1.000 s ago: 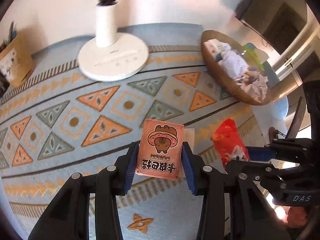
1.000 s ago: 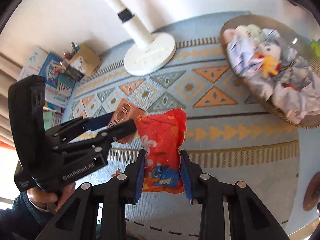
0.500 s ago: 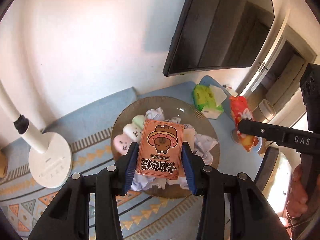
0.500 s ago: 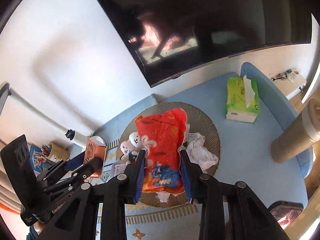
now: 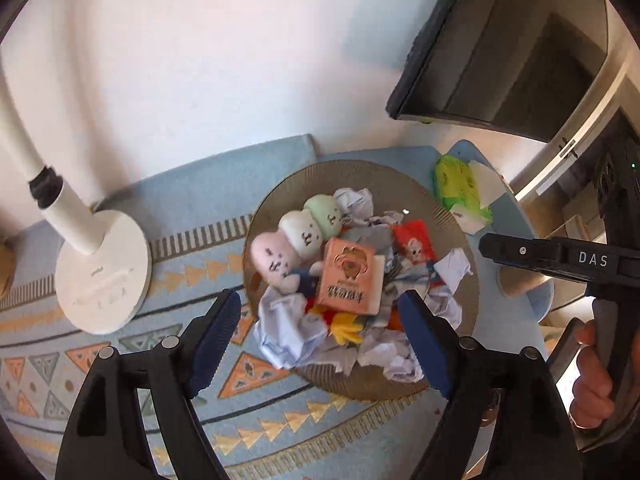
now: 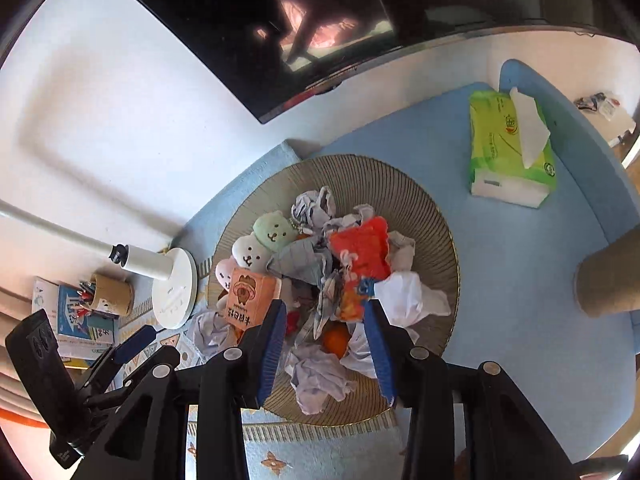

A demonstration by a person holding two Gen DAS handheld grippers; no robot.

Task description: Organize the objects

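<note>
A round woven basket (image 5: 404, 184) (image 6: 420, 204) holds crumpled paper, plush toys and small items. The orange card box (image 5: 349, 278) (image 6: 247, 298) lies on the pile, free of my left gripper (image 5: 322, 330), which is open above the basket's near side. The red snack packet (image 6: 362, 258) (image 5: 414, 238) lies in the basket, just beyond my open right gripper (image 6: 326, 340). Pastel plush toys (image 5: 298, 236) sit at the basket's left.
A white lamp base (image 5: 102, 276) stands left of the basket on the patterned cloth (image 5: 120, 360). A green tissue pack (image 6: 510, 144) lies on the blue table at right. A brown cylinder (image 6: 608, 276) stands far right. A pen cup (image 6: 110, 294) and books sit far left.
Both grippers have opened. The orange card box and the red snack packet have dropped from the fingers into the basket. Both cameras now look down closer at the basket.
</note>
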